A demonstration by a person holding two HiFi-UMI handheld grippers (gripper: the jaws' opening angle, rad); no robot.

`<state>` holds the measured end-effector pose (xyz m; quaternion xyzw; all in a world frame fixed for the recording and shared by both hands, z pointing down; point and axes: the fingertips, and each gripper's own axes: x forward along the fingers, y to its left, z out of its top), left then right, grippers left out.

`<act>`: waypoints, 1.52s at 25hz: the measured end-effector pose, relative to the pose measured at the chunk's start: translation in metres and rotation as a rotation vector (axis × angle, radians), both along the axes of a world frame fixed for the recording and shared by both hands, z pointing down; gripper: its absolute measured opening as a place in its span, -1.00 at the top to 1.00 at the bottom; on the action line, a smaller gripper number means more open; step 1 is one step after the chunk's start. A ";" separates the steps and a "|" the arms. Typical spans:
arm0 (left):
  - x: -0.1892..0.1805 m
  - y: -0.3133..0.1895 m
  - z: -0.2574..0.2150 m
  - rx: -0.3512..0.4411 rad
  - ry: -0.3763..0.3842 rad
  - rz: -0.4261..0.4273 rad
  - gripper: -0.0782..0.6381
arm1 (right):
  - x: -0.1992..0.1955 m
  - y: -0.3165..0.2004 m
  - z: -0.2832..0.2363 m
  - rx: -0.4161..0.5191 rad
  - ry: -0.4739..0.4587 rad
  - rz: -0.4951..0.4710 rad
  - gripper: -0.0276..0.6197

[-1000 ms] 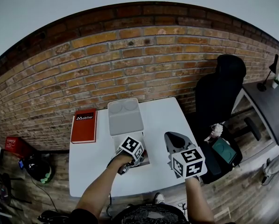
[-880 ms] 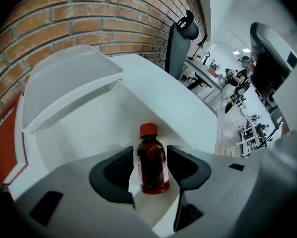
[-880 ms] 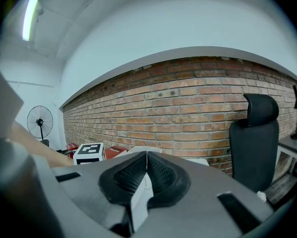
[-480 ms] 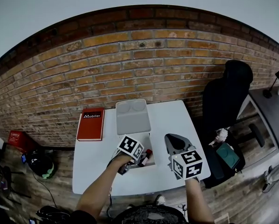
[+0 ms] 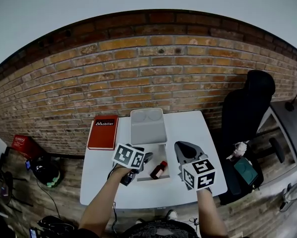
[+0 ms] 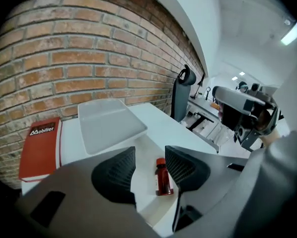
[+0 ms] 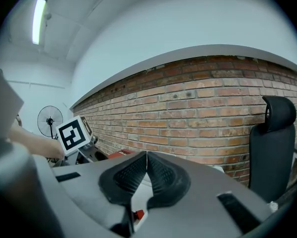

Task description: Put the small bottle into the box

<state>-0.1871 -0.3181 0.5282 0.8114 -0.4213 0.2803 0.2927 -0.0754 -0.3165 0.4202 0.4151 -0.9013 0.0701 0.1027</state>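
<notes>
The small dark-red bottle with a red cap (image 5: 158, 170) lay on its side on the pale floor of the shallow grey box (image 5: 148, 125), whose lid stood tipped open at the back of the white table (image 5: 190, 128). So the bottle was already in the box, and I judged the task's main step done. The left gripper (image 5: 146, 157) hung above the box's near edge, tilted downward. Its jaws stood wide apart, though they had just been closing a little, and they had hold of nothing. In the left gripper view the bottle (image 6: 163, 177) showed through the gap, below and ahead of the left gripper (image 6: 149, 163) and closer to the right-hand pad. It touched neither pad. Its long axis ran roughly along the line the claw pointed, with the cap at the far end towards the lid. In the head view it lay slanted, cap up and to the right. The right gripper (image 5: 187, 150) stood just to the right of the box. Its jaws were pressed together on nothing, as the right gripper view (image 7: 146, 170) showed. A speck of red low in that view was probably the bottle's cap. The left claw was the nearer of the two. Because the bottle lay loose and clear beneath it, I judged that any next move, whether drawing away or reaching for the lid, needed only to pass above the bottle without nudging it. A flat red book (image 5: 103, 132) lay well apart on the left.
</notes>
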 end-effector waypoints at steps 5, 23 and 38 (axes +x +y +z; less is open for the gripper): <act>-0.029 -0.005 -0.040 0.131 0.070 -0.126 0.22 | -0.008 -0.001 -0.003 0.013 0.003 -0.020 0.85; -0.096 0.021 -0.141 0.581 -0.006 -0.346 0.46 | -0.009 0.001 -0.034 0.085 -0.015 -0.038 0.85; -0.118 0.039 -0.146 0.663 -0.080 -0.451 0.70 | -0.007 0.009 -0.040 0.119 -0.015 -0.043 0.85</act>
